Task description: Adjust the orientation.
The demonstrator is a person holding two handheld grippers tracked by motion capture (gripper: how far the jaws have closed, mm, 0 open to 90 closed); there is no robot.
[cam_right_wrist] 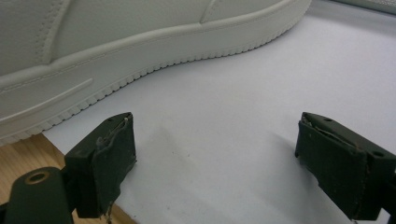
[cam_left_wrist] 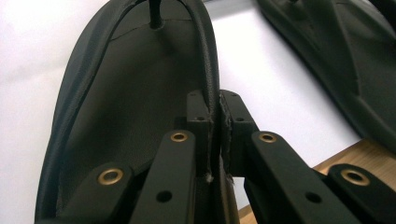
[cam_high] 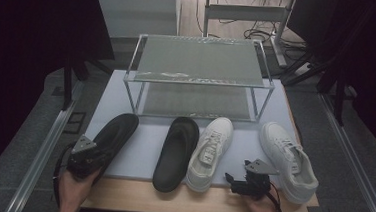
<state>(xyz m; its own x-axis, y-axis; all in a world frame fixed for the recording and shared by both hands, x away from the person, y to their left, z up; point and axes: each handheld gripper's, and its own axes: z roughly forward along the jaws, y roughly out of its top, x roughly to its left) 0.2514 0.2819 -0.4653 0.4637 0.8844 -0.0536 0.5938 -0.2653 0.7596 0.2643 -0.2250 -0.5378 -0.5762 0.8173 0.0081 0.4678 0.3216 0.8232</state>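
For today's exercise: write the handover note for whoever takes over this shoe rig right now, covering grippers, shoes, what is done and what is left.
Left gripper: shut on the strap of the left black flip-flop, at the mat's left edge.
Right gripper: open, holding nothing, between the two white sneakers.
Second black flip-flop, left white sneaker and right white sneaker lie on the mat.
Done: one flip-flop gripped. The two-tier rack behind holds no shoes.
Left: probably shelve all four shoes.

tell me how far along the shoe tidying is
Done: nothing; both shelves of the rack hold no shoes. In hand: left tongs pinch the strap of the left black sandal. Left: the other sandal and both white sneakers.
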